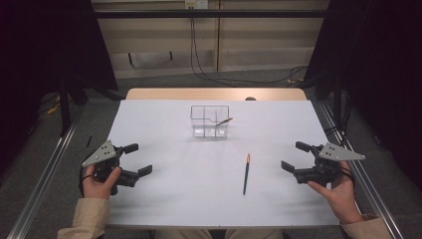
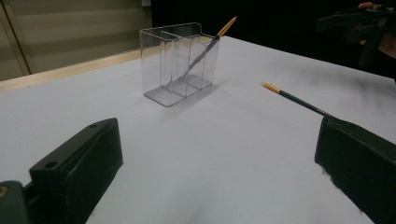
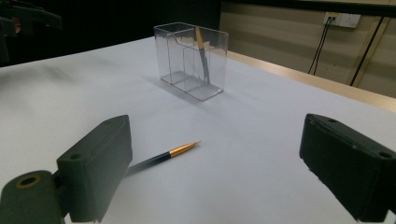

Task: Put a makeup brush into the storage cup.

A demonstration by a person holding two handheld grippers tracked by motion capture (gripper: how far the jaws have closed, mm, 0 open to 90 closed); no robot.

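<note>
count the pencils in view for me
2. One pencil lies flat on the white table, nearer the right claw. The other pencil leans inside the clear divided holder, tip poking out.

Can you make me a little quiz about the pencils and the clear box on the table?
1. True or false: a pencil lies flat on the table.
2. Where is the other pencil? A) in the left tongs B) leaning inside the clear box C) on the floor
3. Fill in: the left tongs and the right tongs are both ____ and hold nothing.

Key: 1 true. 2 B. 3 open.
</note>
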